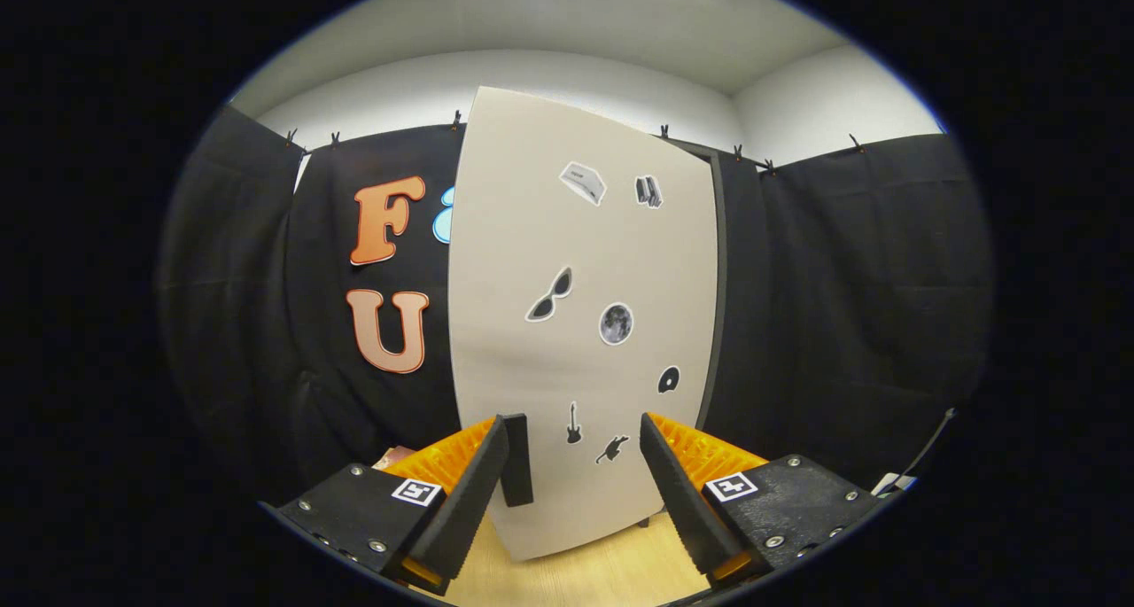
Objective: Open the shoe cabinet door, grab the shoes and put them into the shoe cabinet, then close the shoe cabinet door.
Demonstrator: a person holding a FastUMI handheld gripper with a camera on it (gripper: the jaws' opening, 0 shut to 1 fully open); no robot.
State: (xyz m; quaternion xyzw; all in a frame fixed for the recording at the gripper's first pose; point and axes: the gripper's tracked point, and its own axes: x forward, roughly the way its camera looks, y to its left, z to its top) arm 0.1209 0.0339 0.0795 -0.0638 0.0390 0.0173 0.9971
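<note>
- gripper (576, 465) faces the shoe cabinet door (580, 323), fingers spread wide apart, nothing clamped between them
- left finger (465, 501) and right finger (682, 501) frame the lower part of the door; door sits just ahead of the tips, can't tell if either tip touches it
- door is a tall pale beige panel, upright, taking the middle of the view; looks swung out, face toward the camera
- dark handle (516, 459) sits upright on the door's lower left edge, just beside the left fingertip
- dark edge strip (716, 297) runs down the door's right side
- stickers on the door face: sunglasses (551, 295), moon disc (616, 323), small record (669, 379), guitar (573, 423), small dark figure (611, 448), two box-like ones near the top (583, 182)
- black cloth wall (850, 297) hangs behind and to both sides of the door, clipped along its top
- light wooden floor (602, 571) under the door's bottom edge and between the fingers
- white room wall (620, 84) and ceiling above the cloth
- small pinkish object (394, 456) behind the left finger, too hidden to identify
</note>
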